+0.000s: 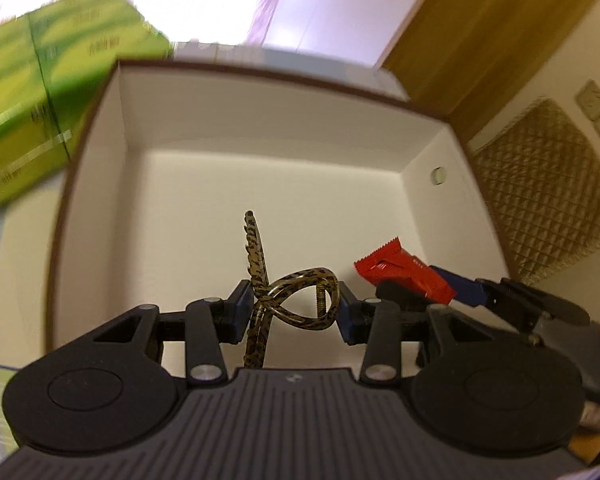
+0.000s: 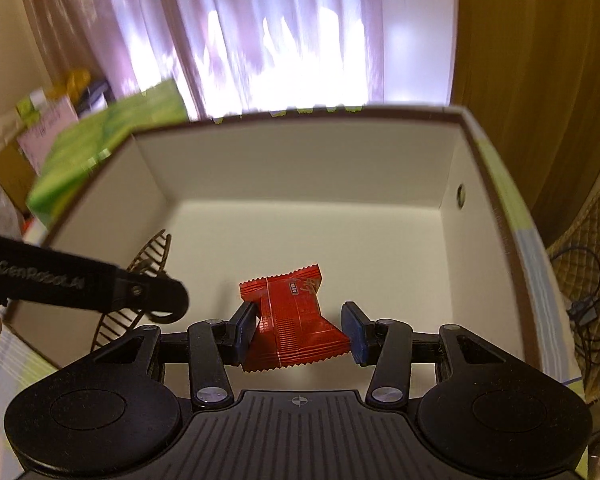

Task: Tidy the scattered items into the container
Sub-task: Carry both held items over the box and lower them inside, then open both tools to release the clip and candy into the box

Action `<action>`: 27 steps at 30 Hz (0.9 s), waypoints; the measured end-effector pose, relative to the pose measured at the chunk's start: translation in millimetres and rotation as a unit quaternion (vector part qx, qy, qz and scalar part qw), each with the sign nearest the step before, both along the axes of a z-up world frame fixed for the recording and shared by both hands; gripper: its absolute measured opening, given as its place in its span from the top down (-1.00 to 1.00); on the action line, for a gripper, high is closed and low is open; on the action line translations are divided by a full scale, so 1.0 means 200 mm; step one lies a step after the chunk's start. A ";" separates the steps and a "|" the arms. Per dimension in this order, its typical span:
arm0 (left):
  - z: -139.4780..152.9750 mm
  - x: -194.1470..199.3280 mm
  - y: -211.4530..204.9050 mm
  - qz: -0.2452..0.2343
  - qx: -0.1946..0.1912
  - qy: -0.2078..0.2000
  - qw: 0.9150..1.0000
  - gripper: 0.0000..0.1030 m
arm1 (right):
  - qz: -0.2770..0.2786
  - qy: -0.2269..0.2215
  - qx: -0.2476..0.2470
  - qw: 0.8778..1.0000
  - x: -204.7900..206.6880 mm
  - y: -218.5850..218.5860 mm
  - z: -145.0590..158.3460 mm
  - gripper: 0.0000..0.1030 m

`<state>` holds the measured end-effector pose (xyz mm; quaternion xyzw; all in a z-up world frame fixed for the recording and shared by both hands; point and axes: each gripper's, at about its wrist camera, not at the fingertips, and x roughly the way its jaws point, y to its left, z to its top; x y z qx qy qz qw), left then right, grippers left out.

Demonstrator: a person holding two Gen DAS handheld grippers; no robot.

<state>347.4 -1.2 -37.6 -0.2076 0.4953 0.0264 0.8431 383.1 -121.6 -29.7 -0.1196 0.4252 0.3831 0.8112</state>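
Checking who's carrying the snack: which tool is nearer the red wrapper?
Right. The right tool has the red wrapper between its fingers; the left tool, holding the hair clip, is beside it.

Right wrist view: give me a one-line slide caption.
Right gripper holds a red snack packet over the open white box; left gripper alongside with a leopard-print hair claw.

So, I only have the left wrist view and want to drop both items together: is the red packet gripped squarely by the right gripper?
Observer: Yes, the red snack packet spans both pads of the right gripper, over the white box.
Operator: And my hair clip?
Observer: From the right wrist, the leopard-print hair clip in the left gripper hangs close to the box's left wall.
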 end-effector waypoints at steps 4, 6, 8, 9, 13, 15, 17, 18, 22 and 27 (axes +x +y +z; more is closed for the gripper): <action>-0.08 0.09 0.00 0.010 -0.003 0.032 0.999 0.28 | -0.004 0.025 -0.032 0.999 0.08 0.05 -0.05 0.03; -0.12 0.13 0.01 0.014 -0.008 0.047 0.999 0.28 | -0.004 0.033 -0.044 0.998 0.10 0.06 -0.06 0.03; -0.15 0.16 0.01 0.018 -0.011 0.059 0.998 0.28 | -0.006 0.035 -0.055 0.998 0.12 0.07 -0.06 0.03; -0.16 0.17 0.01 0.019 -0.012 0.063 0.998 0.28 | -0.005 0.036 -0.058 0.998 0.12 0.07 -0.06 0.03; -0.18 0.17 0.02 0.021 -0.019 0.068 0.997 0.29 | -0.002 0.041 -0.079 0.996 0.14 0.08 -0.06 -0.39; -0.17 0.18 0.01 0.021 -0.016 0.066 0.997 0.25 | -0.002 0.023 -0.076 0.997 0.14 0.08 -0.04 -0.94; -0.16 0.17 0.01 0.021 -0.009 0.063 0.998 0.16 | 0.009 0.010 -0.077 0.997 0.13 0.07 -0.02 -0.94; -0.16 0.17 0.02 0.021 -0.006 0.062 0.998 0.14 | 0.012 0.008 -0.078 0.997 0.12 0.07 -0.02 -0.94; -0.13 0.16 0.02 0.020 -0.003 0.058 0.998 0.09 | 0.029 0.005 -0.082 0.996 0.10 0.08 0.00 -0.94; -0.09 0.12 0.00 0.016 0.017 0.054 0.998 -0.07 | 0.037 0.002 -0.084 0.996 0.08 0.07 0.03 -0.95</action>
